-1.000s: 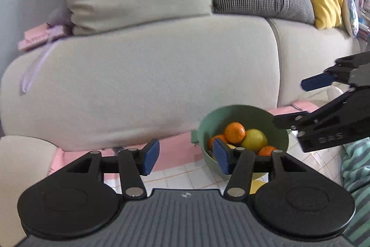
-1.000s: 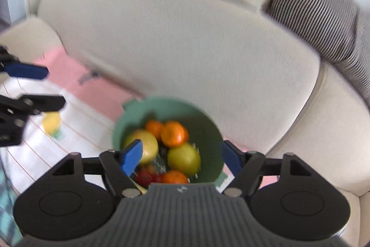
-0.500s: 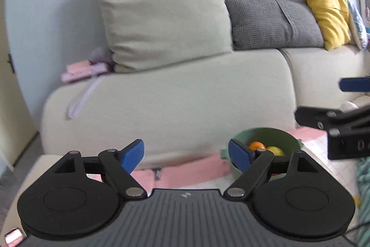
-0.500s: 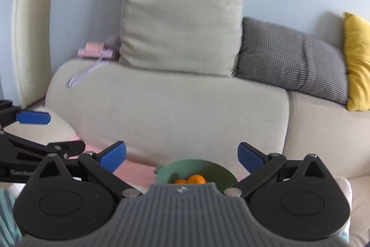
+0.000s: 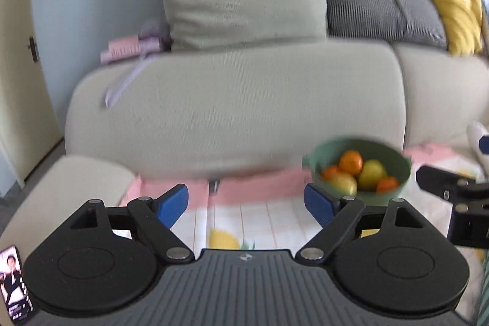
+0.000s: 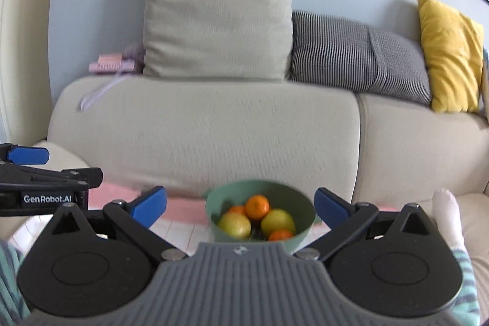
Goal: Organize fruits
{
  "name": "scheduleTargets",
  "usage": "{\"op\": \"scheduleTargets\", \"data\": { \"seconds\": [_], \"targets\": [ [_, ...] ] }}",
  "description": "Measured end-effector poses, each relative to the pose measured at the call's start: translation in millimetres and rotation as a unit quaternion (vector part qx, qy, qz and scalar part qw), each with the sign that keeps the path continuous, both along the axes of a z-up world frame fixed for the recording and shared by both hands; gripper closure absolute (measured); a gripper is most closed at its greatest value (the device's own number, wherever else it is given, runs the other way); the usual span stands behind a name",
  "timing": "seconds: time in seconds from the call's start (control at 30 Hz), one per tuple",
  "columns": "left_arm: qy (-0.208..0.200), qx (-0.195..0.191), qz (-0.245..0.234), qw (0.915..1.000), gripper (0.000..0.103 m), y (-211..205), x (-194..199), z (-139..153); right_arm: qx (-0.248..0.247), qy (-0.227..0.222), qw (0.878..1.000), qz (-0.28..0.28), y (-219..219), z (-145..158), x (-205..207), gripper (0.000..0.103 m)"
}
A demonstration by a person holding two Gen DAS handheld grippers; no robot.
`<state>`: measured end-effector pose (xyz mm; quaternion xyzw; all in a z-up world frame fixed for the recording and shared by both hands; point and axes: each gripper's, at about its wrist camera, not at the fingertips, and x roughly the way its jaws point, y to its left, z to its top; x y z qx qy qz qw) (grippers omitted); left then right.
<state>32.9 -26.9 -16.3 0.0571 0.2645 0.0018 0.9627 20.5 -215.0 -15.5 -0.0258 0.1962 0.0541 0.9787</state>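
Now | green bowl [image 6: 301,208] upright, mouth up, round | fruits [image 6: 257,206] inside | both jaws spread, nothing between.

A bowl [image 6: 259,214] sits on a cloth [image 5: 269,213] spread before the sofa [image 6: 214,136], close to the foot of its backrest. In the bowl lie several fruits [image 6: 258,217], heaped together, the small round ones toward the back and the front, the larger ones between. The left tool [image 5: 246,202] hangs above the cloth to the left of the bowl, and the right tool [image 6: 241,205] hangs just before the bowl, which shows between its fingers without touching them. Behind, on top of the backrest, a big cushion [image 6: 217,14] leans against the wall; a second cushion [image 6: 357,54] lies to its right and a third [image 6: 449,54] further right. A flat box [image 6: 111,63] rests left of the big cushion. At the near left corner lies a phone [image 5: 13,283].
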Motion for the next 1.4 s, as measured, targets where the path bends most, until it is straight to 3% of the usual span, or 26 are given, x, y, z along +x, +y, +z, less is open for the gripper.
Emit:
{"op": "scheduleTargets", "data": {
  "seconds": [0.23, 0.6, 1.4],
  "targets": [
    [0.045, 0.015, -0.004, 0.9989, 0.003, -5.5, 10.8, -25.2, 0.003, 0.054, 0.999, -0.006, -0.4, -28.8, 20.7, 0.004],
    [0.086, 0.022, -0.006, 0.9961, 0.003, -6.0, 22.0, -44.9, 0.008, 0.087, 0.996, -0.011, -1.7, -49.4, 36.0, 0.004],
    [0.088, 0.018, -0.001, 0.9959, 0.003, 0.3, 21.3, -41.8, 0.01, 0.091, 0.996, -0.009, -1.7, -51.3, 38.7, 0.004]
  ]
}}
